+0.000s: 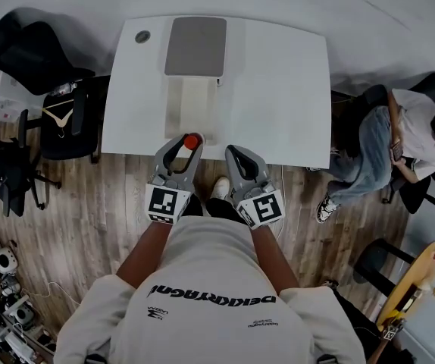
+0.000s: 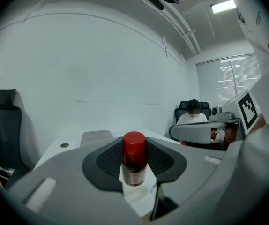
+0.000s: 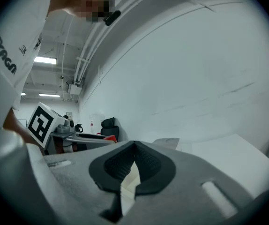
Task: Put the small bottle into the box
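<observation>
I am holding a small dark bottle with a red cap (image 2: 134,159) upright in my left tongs (image 1: 189,145), whose pads are clamping on its sides. It is hanging over the near edge of the white desk (image 1: 278,89), just short of the open shallow cream box (image 1: 189,108), with a flat grey panel (image 1: 195,45) lying just beyond that box. My right tongs (image 1: 234,155) are resting pressed together, gripping nothing, beside the left
</observation>
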`<state>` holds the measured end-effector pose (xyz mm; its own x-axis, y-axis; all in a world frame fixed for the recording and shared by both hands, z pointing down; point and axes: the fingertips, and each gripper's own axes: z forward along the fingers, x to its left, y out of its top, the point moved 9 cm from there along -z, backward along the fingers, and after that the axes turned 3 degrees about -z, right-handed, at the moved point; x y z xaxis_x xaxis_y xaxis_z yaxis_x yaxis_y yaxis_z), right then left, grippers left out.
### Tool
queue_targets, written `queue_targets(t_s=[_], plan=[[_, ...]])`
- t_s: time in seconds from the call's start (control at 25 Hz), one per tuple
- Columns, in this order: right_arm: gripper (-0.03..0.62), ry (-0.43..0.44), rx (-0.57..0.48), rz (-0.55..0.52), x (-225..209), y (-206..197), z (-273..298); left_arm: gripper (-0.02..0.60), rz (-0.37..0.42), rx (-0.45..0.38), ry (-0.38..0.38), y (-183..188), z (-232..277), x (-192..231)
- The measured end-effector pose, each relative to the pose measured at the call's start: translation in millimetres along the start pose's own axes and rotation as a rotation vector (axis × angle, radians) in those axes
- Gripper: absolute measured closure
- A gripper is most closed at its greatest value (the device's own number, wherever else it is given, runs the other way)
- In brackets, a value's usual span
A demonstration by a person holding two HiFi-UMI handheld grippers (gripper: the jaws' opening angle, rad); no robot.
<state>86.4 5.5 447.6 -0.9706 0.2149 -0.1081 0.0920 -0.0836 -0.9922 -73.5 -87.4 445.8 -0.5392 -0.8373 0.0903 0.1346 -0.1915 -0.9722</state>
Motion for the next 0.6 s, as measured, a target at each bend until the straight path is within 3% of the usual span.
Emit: queue_targets(t_s=[0.6], plan=[[0.597,-0.091,0.043,0.037,18,-15,20,0.439,-0.004,0.048,-0.044,-13,15,41]])
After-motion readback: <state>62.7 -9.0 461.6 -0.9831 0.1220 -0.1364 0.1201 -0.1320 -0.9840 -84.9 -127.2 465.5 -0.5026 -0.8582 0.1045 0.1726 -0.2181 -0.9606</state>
